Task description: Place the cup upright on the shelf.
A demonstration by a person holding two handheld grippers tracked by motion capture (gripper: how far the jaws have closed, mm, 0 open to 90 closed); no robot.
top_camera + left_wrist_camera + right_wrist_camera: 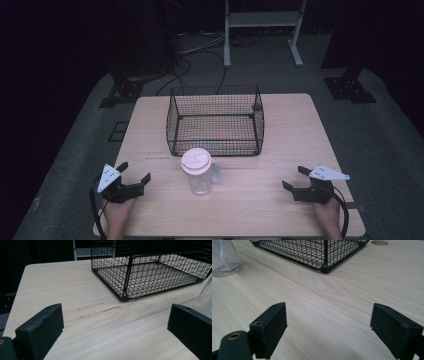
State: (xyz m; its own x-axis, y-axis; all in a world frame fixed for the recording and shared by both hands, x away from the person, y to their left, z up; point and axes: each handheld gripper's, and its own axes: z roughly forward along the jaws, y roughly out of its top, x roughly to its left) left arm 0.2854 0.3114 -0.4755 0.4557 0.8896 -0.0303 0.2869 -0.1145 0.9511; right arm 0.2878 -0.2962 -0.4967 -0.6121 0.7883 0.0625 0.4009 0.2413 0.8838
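A clear plastic cup (199,172) with a pale pink lid and a side handle stands upright on the wooden table (280,145), just in front of a black wire basket (216,122). Its clear wall (206,298) shows at the right edge of the left gripper view, and its base (225,261) at the top left of the right gripper view. My left gripper (134,173) rests open at the near left of the table, jaws wide apart with nothing between them. At the near right my right gripper (295,178) is open too, holding nothing.
The wire basket (150,272) has nothing in it and sits at the table's middle back; its near corner (324,255) shows in the right gripper view. A round hole (379,242) marks the tabletop. Beyond the table are dark stands, cables and a white frame (262,30) on grey floor.
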